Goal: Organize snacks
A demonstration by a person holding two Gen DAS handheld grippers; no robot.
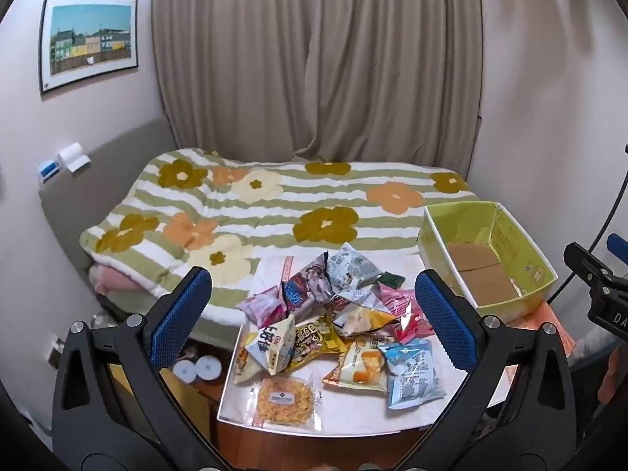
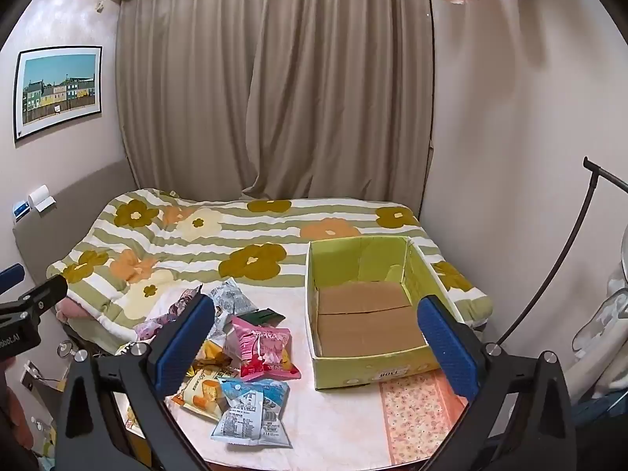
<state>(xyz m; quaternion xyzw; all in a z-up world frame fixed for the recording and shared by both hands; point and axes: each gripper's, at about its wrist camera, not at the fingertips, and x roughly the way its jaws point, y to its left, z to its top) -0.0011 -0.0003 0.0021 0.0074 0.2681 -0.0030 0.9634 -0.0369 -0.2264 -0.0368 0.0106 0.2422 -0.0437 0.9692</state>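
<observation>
Blue-padded, both empty and spread wide, my left claw [image 1: 314, 314] and right claw [image 2: 314, 347] are hovering; I'm planning to pinch top packets [image 1: 345, 337] first, filling the box [image 2: 363, 369].

the green box [image 2: 376, 369] at the table's right edge carried upside-down digits on its front wall that looked like "1300". the other gripper's black body [image 2: 15, 337] showed "obot.ai" at the left rim. print on the snack packets [image 2: 243, 376] was too small to read.
</observation>
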